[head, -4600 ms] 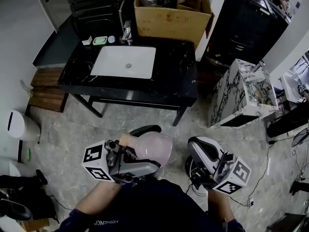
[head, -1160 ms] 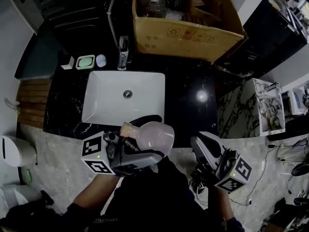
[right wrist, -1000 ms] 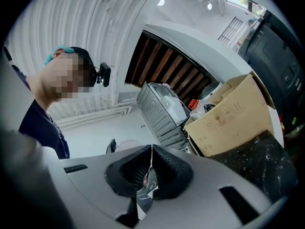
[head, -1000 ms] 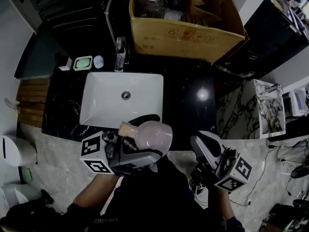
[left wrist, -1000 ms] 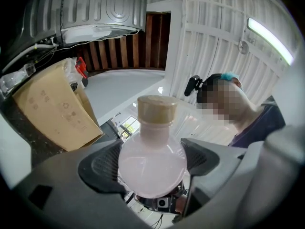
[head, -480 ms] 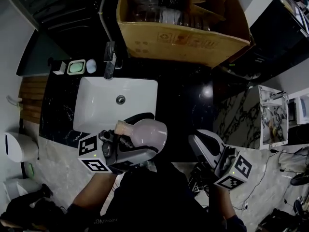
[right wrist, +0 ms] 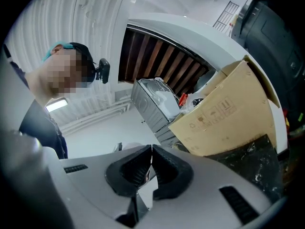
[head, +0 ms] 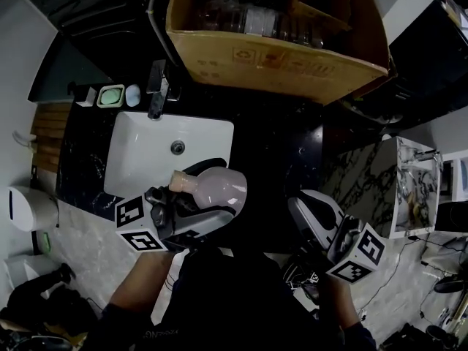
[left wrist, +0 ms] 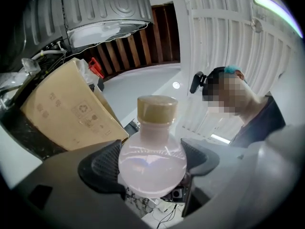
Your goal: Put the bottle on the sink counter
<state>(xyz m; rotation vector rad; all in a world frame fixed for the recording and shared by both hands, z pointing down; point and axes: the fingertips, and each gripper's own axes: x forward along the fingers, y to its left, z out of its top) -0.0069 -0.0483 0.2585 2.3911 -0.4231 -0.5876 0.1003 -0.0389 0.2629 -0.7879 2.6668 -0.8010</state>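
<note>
A round pale pink bottle (head: 218, 189) with a tan cap (head: 179, 180) sits between the jaws of my left gripper (head: 208, 196), which is shut on it. In the left gripper view the bottle (left wrist: 151, 166) fills the gap between both black pads, cap (left wrist: 157, 109) pointing away. It hangs above the front edge of the black marble sink counter (head: 274, 159), just in front of the white basin (head: 164, 156). My right gripper (head: 314, 221) hangs low at the right, jaws shut with nothing between them (right wrist: 151, 168).
A large cardboard box (head: 281, 46) full of items stands behind the counter. A tap (head: 156, 86), a green soap dish (head: 111, 95) and small items line the basin's far side. A marble-patterned cabinet (head: 398, 189) is at right, a white bin (head: 25, 207) at left.
The view has closed in on the sink: counter and basin now lie directly under the held bottle. The left gripper has kept its hold; the right gripper stayed shut at the right.
</note>
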